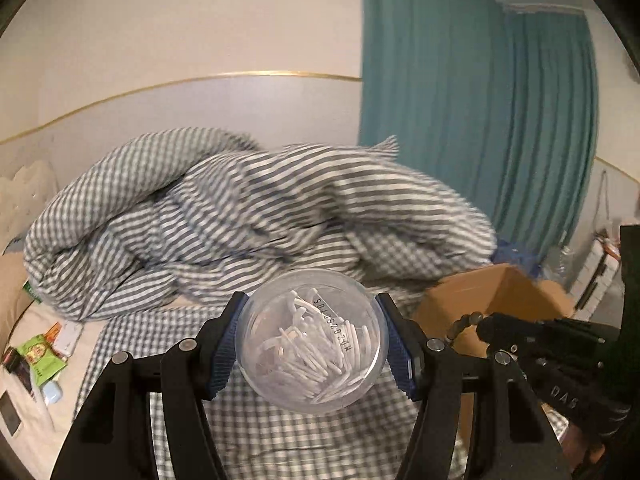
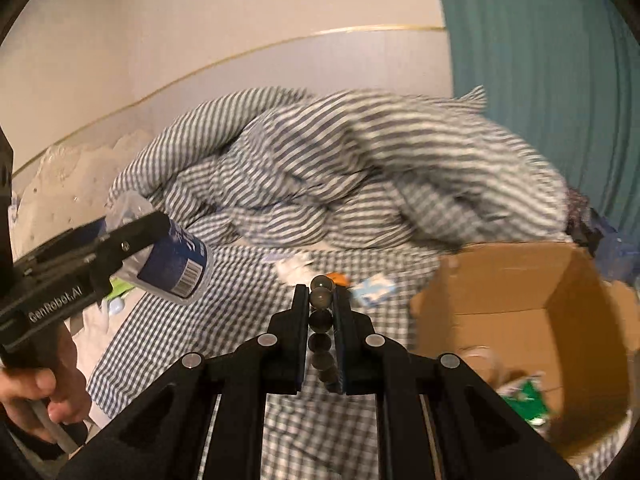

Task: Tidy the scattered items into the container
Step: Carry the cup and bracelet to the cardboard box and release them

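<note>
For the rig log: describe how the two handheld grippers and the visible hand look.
Both are matte black plastic. The left gripper has angular linkage arms with round silver pivot pins and ribbed blue finger pads; its side reads "GenRobot.AI" in white. The right gripper has matching silver pins and dark pads. The bare hand shows no sleeve. No cables visible.

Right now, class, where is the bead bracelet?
In the right wrist view, the bead bracelet is pinched in the right gripper, held over the checked bedding, left of the cardboard box.

A bed (image 2: 168, 332) (checked sheet) carries a bunched striped duvet (image 2: 340, 168), cardboard box (image 2: 520, 280) and scattered packets (image 1: 40, 356).
</note>
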A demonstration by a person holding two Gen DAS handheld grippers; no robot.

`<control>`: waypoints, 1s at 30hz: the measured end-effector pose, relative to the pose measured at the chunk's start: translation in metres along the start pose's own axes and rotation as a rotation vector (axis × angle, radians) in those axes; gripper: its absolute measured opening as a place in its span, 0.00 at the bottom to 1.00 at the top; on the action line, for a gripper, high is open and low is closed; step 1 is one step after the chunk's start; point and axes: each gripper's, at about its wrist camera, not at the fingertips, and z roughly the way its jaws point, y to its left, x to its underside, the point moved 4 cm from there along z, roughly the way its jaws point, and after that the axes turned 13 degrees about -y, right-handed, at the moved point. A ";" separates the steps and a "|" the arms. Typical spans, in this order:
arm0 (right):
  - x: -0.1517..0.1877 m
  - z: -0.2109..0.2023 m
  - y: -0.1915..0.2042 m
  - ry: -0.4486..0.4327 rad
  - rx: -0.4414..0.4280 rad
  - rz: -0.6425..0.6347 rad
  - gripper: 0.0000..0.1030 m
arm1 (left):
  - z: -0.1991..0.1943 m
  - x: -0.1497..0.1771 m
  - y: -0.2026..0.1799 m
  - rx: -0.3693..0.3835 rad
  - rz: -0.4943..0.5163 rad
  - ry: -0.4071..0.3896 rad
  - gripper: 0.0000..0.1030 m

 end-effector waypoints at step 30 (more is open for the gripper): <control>0.015 -0.081 -0.210 -0.067 0.381 0.068 0.69 | 0.049 0.016 -0.236 0.265 0.141 0.071 0.63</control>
